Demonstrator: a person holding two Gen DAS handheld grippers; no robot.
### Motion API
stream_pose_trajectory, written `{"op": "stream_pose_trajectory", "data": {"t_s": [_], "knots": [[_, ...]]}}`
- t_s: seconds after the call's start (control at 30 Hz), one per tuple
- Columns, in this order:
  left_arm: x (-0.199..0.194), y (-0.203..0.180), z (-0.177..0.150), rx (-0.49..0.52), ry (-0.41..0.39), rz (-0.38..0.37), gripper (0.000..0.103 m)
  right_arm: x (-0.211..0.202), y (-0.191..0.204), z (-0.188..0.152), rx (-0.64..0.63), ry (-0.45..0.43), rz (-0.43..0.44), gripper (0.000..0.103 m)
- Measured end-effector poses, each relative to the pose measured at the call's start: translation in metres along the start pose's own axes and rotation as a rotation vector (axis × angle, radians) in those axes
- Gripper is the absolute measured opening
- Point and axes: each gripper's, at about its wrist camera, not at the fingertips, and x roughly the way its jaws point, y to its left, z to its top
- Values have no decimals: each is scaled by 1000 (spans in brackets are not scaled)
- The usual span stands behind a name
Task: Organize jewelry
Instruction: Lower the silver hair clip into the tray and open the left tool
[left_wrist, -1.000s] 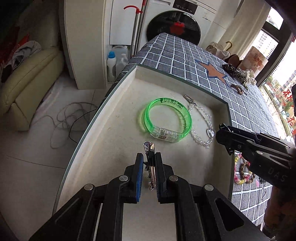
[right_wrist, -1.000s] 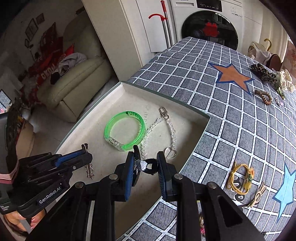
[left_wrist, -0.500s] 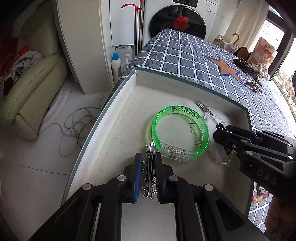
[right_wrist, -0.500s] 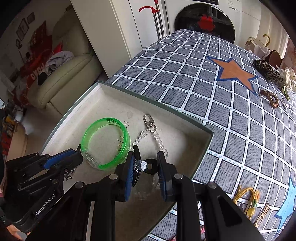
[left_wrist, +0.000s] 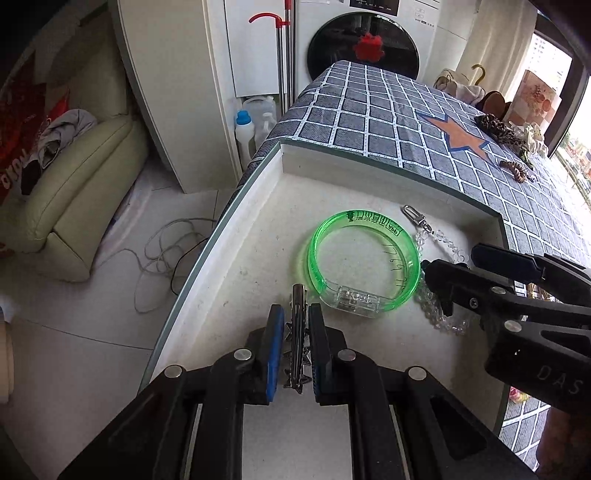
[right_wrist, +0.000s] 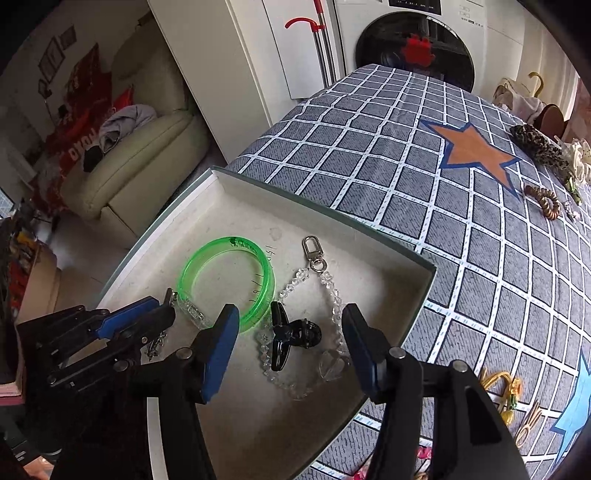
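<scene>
A shallow white box (right_wrist: 325, 218) holds a green bangle (right_wrist: 207, 258) and a clear bead chain (right_wrist: 332, 291) with a metal clasp. My right gripper (right_wrist: 290, 314) hovers over the box with its jaws opening. A black claw clip (right_wrist: 291, 336) lies between them on the bead chain, touching neither pad. My left gripper (left_wrist: 296, 317) is shut on a spiked metal hair clip (left_wrist: 297, 339) just above the box floor, beside the green bangle (left_wrist: 369, 218). The right gripper (left_wrist: 452, 258) shows at the right of the left wrist view, over the bead chain (left_wrist: 439, 236).
The box sits at the corner of a grey checked cloth (right_wrist: 369, 155) with an orange star. Farther along lie a leopard scrunchie (right_wrist: 539, 144), a brown spiral tie (right_wrist: 545, 199) and yellow jewellery (right_wrist: 498, 387). A washing machine (right_wrist: 417, 44), a sofa and floor cables lie beyond.
My right gripper has opened and let go of the black claw clip, which now lies in the box. Both grippers came a little closer to the bangle.
</scene>
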Motion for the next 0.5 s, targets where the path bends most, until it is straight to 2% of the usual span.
{"op": "stream_pose_trajectory", "data": {"t_s": [0.33, 0.37, 0.4, 0.43, 0.5], "knots": [[-10, -3, -2, -6, -19, -8, 19, -50, -24, -13, 66, -77, 6, 63], [-10, -4, -2, -7, -18, -6, 23, -55, -29, -16, 81, -82, 6, 64], [-11, -4, -2, -9, -18, -7, 56, -60, -34, -19, 97, -86, 7, 65], [-13, -3, -4, -18, -27, 1, 99, -66, -40, -22, 115, -90, 10, 66], [-24, -4, -7, -30, -92, 32, 103, -76, -53, -30, 146, -98, 11, 66]]}}
